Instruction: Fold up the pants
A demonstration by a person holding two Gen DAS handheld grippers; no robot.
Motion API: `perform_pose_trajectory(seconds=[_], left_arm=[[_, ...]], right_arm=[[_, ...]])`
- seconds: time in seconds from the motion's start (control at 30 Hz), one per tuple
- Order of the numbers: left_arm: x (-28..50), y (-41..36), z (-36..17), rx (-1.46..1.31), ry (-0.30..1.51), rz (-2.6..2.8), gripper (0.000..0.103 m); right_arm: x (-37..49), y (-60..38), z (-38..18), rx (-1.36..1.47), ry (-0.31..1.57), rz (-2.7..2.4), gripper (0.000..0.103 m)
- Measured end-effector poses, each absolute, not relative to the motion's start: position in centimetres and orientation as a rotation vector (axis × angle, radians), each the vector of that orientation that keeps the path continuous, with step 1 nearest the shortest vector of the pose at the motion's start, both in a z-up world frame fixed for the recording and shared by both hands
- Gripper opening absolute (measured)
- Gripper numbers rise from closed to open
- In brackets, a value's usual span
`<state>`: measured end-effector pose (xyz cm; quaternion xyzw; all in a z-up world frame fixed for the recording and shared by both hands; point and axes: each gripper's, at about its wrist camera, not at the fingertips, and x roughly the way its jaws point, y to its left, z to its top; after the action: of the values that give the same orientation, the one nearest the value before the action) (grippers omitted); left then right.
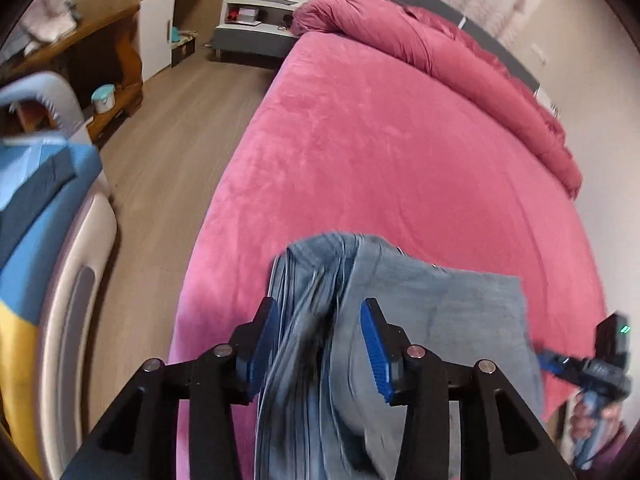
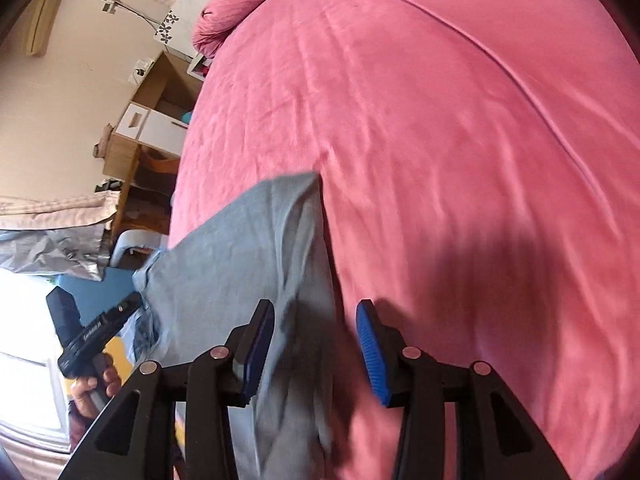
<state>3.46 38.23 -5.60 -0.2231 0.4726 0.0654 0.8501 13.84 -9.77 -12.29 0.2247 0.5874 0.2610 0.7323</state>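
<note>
A pair of grey-blue pants [image 1: 400, 320] is seen lying on a pink bed cover [image 1: 380, 140], directly ahead of and beneath both tools. In the left wrist view, the left gripper [image 1: 320, 344] is held with its blue pads [image 1: 374, 348] spread apart; a bunched, blurred fold of the pants runs up between them, and no pad can be seen pressing on the cloth, though the near pad on the left side lies close against the fabric edge. Beyond the fingertips the flatter part of the garment is spread to the right of the tool. At the far right edge of that view, the other tool is seen gripped in a hand [image 1: 592, 420].

In the right wrist view, the right gripper [image 2: 316, 348] is likewise parted, its blue pads [image 2: 372, 352] standing away from each other. A strip of the pants [image 2: 248, 248] passes between them, nearer the left pad, and extends forward and to the left of the tool; whether the cloth is touched by either pad cannot be told because of blur. The bed cover [image 2: 460, 140] fills everything ahead and to the right. A rolled pink duvet [image 1: 420, 40] lies far ahead of the left tool. To its left, wooden flooring [image 1: 160, 160] is visible
</note>
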Motion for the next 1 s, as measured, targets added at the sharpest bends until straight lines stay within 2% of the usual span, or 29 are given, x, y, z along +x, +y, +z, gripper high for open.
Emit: perform_pose_trajectory(seconds=[0.1, 0.2, 0.33, 0.67, 0.77, 0.8, 0.83, 0.9, 0.93, 0.97, 1.0], left_arm=[[0.3, 38.0, -4.8, -0.511, 0.981, 0.134, 0.045], [-2.7, 37.3, -5.1, -0.577, 0.987, 0.093, 0.053], [-5.1, 36.6, -7.1, -0.721, 1.007, 0.049, 0.054], [-6.9, 35.6, -8.7, -0.959, 0.999, 0.036, 0.053], [-6.6, 36.0, -9.2, -1.0, 0.989, 0.06, 0.049], [-6.3, 36.1, -9.3, -1.003, 0.995, 0.067, 0.033], [-6.0, 36.0, -9.5, -0.996, 1.003, 0.073, 0.026], [-5.6, 36.0, -9.4, -0.973, 0.988, 0.076, 0.022], [-5.6, 35.8, -9.1, -0.961, 0.97, 0.063, 0.02], [-5.8, 35.5, -8.3, -0.926, 0.952, 0.055, 0.019], [-5.9, 35.3, -7.7, -0.903, 0.943, 0.054, 0.018]], right_arm=[[11.1, -11.1, -12.0, 0.516, 1.311, 0.607, 0.044], [7.8, -12.0, -12.2, 0.559, 1.343, 0.636, 0.052], [4.7, -12.5, -12.8, 0.656, 1.354, 0.669, 0.057], [4.0, -9.1, -14.0, 0.705, 1.388, 0.679, 0.057], [4.3, -8.5, -14.2, 0.685, 1.403, 0.681, 0.057], [4.3, -8.2, -14.2, 0.679, 1.405, 0.677, 0.057], [4.3, -7.9, -14.3, 0.675, 1.41, 0.671, 0.057], [4.3, -7.7, -14.6, 0.667, 1.419, 0.672, 0.05], [4.2, -7.5, -14.7, 0.645, 1.425, 0.679, 0.034], [4.1, -7.1, -14.6, 0.605, 1.426, 0.681, 0.023], [3.9, -6.8, -14.2, 0.56, 1.416, 0.683, 0.018]])
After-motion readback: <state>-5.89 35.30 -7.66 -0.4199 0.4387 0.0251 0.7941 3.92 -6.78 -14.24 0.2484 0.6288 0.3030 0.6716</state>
